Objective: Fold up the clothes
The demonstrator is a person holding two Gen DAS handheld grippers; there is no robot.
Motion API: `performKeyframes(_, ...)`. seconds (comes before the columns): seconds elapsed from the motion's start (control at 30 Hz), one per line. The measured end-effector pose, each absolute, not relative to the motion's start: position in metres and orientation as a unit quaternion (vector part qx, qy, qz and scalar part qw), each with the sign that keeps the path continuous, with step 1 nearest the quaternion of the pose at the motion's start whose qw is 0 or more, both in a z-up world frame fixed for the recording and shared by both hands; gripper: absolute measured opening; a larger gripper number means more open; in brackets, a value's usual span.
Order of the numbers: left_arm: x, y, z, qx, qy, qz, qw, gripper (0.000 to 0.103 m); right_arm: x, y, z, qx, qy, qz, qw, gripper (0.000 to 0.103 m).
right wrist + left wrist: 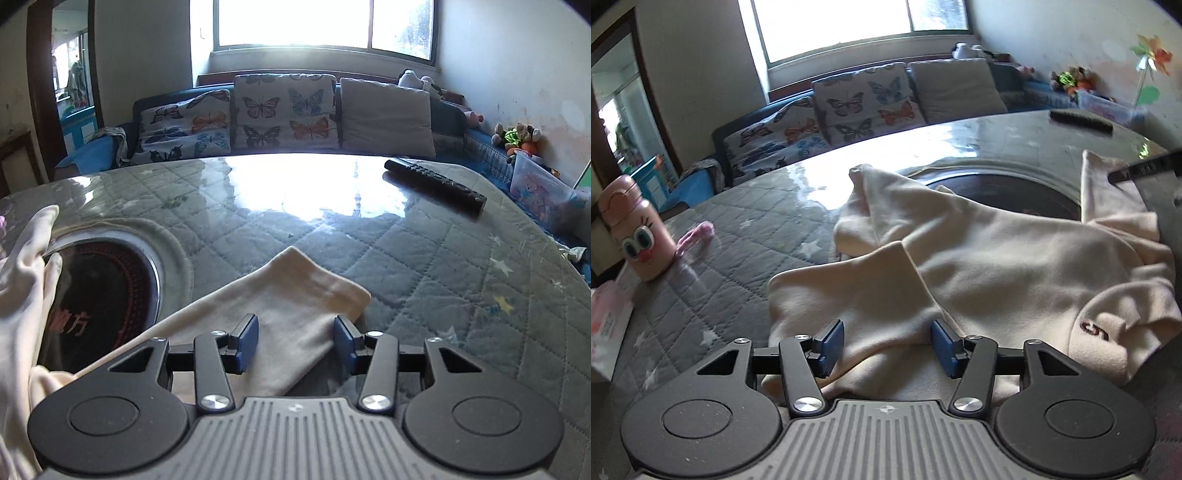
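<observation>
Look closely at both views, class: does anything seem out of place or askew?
Yes. The crumpled cream fleece garment sprawls unfolded, partly over the round dark glass hob set into the quilted grey table cover.

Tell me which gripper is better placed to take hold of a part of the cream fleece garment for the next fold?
Probably the right gripper: its open jaws straddle a flat sleeve end of the cream fleece garment. The left gripper is open over bunched cloth, a less clean grip.
</observation>
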State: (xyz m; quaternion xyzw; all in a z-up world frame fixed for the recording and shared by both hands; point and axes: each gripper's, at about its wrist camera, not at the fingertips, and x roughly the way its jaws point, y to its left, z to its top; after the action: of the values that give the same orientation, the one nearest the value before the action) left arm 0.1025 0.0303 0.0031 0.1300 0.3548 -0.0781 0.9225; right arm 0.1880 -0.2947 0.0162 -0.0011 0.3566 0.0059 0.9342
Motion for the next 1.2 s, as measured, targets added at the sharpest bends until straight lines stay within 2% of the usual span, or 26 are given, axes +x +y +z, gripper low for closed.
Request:
performKeyframes(0.03,0.102,0.03,0.003,0.13,0.353,-0.084,0.923,0.038,0.19,-0.295,0.016,0.001,0.356,0.005,0.934,0.046)
performKeyframes(0.07,0.102,0.031,0.003,0.13,0.352,-0.09,0.923,0.033,0.19,-0.296,0.015,0.003,0.355,0.004,0.935,0.046)
performKeyframes(0.13,0.104,0.032,0.004,0.129,0.348,-0.087,0.925,0.01,0.191,-0.297,0.015,0.004,0.353,0.001,0.936,0.046)
performKeyframes(0.23,0.105,0.043,0.01,0.105,0.342,-0.073,0.931,0.005,0.19,-0.303,0.015,0.014,0.351,-0.009,0.936,0.046)
performKeyframes(0.57,0.086,0.127,0.044,0.012,0.309,0.072,0.948,0.004,0.195,-0.324,0.013,0.044,0.348,-0.033,0.936,0.046)
performKeyframes(0.63,0.081,0.147,0.046,-0.01,0.313,0.099,0.945,0.004,0.195,-0.322,0.013,0.041,0.347,-0.027,0.937,0.032)
performKeyframes(0.67,0.078,0.156,0.047,-0.02,0.314,0.111,0.943,0.004,0.195,-0.321,0.014,0.042,0.347,-0.016,0.937,0.017)
performKeyframes(0.7,0.076,0.164,0.047,-0.029,0.316,0.123,0.94,0.003,0.195,-0.32,0.015,0.046,0.347,-0.007,0.937,0.007)
performKeyframes(0.8,0.067,0.183,0.047,-0.047,0.319,0.149,0.935,0.003,0.193,-0.319,0.018,0.043,0.336,-0.011,0.941,0.005)
performKeyframes(0.9,0.056,0.197,0.047,-0.055,0.32,0.168,0.931,0.003,0.183,-0.324,0.026,0.033,0.317,-0.028,0.947,0.004)
performKeyframes(0.93,0.052,0.202,0.046,-0.057,0.321,0.173,0.929,0.0,0.178,-0.328,0.029,0.031,0.312,-0.035,0.949,0.004)
performKeyframes(1.2,0.022,0.23,0.042,-0.069,0.334,0.205,0.917,0.0,0.129,-0.378,0.05,0.029,0.288,-0.101,0.952,0.004)
